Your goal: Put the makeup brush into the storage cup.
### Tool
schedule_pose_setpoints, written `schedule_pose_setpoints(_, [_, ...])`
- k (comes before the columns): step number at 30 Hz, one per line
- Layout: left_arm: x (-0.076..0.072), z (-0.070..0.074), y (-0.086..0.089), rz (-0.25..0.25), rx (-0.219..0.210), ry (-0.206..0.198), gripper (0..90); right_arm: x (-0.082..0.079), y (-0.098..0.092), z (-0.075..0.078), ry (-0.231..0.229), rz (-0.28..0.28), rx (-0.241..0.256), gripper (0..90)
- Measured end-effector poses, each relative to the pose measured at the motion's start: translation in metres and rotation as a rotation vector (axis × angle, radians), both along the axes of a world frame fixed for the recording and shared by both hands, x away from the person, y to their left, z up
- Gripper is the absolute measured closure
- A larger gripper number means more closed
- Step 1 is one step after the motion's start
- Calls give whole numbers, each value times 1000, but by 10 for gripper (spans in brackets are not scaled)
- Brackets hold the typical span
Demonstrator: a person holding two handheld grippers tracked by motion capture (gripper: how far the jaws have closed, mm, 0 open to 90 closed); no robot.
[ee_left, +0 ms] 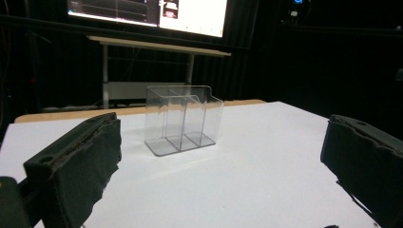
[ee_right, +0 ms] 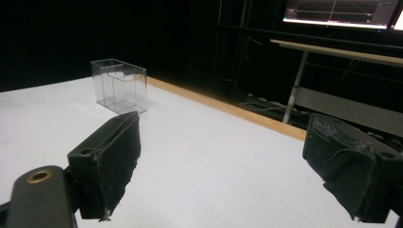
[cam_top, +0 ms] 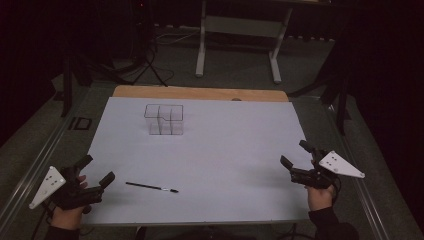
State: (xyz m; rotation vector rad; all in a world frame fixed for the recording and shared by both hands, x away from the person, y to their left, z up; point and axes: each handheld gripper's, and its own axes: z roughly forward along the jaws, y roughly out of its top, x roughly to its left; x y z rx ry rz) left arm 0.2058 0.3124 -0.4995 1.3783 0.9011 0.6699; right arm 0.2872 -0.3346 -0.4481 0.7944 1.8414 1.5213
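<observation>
Your left gripper [cam_top: 95,172] rests at the near left corner of the white sheet [cam_top: 225,150], with its jaws spread wide and nothing between them. Your right gripper [cam_top: 295,157] is at the near right edge, also with jaws wide apart and empty. The pen [cam_top: 151,187] lies flat on the sheet near the front edge, just to the right of your left gripper but not touching it. It is thin and dark, and its far end looks lighter, though the detail is too small to read. In the left gripper view, a small dark bit at the bottom edge may be the pen, but it is cut off. The clear organizer [cam_top: 164,120] stands upright toward the far side of the sheet, well apart from both grippers. Its walls are transparent, so its compartments are hard to count from above. The left gripper view shows the organizer [ee_left: 183,118] with inner dividers. The room around the table is dark.
</observation>
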Motion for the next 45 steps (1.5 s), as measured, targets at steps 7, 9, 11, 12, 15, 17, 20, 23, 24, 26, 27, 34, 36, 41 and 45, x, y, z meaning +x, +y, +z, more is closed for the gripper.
schedule_pose_setpoints(7, [2, -2, -1, -6, -8, 16, 3, -1, 1, 0, 11, -11, -20, 121])
schedule_pose_setpoints(9, [3, -1, -1, -3, -15, 15, 3, -1, 1, 0, 13, -12, -23, 121])
schedule_pose_setpoints(11, [4, 0, -2, -3, -15, 16, 3, -1, 1, -1, 12, -11, -28, 121])
schedule_pose_setpoints(12, [5, 0, -2, -7, -15, 21, 3, -1, 0, -1, 15, -8, -30, 121])
schedule_pose_setpoints(15, [11, 2, -5, -35, 13, 55, 3, -2, -1, -2, 21, -5, -35, 121])
schedule_pose_setpoints(17, [14, 4, -5, -54, 14, 83, 3, -2, -2, -2, 23, -9, -29, 121])
schedule_pose_setpoints(20, [18, 9, -4, -81, 37, 114, 2, -3, -3, -1, 19, -14, -28, 125])
schedule_pose_setpoints(23, [20, 17, 1, -114, 73, 150, 2, -3, -3, -1, 20, -15, -31, 126])
schedule_pose_setpoints(24, [21, 19, 1, -121, 80, 162, 2, -4, -3, -1, 22, -16, -33, 126])
schedule_pose_setpoints(26, [23, 24, 5, -169, 97, 176, 2, -4, -3, -1, 25, -15, -30, 126])
schedule_pose_setpoints(27, [25, 26, 6, -189, 107, 186, 2, -4, -3, -1, 25, -15, -30, 126])
schedule_pose_setpoints(34, [36, 35, 1, -308, 214, 247, 2, -4, -2, -1, 35, -10, -29, 127])
schedule_pose_setpoints(36, [38, 35, -3, -338, 246, 257, 2, -4, -2, -1, 32, -10, -29, 127])
schedule_pose_setpoints(41, [45, 40, -14, -406, 318, 318, 2, -3, -1, -1, 36, -5, -31, 127])
schedule_pose_setpoints(45, [50, 44, -25, -466, 388, 352, 3, -4, 1, -1, 32, 0, -34, 127])
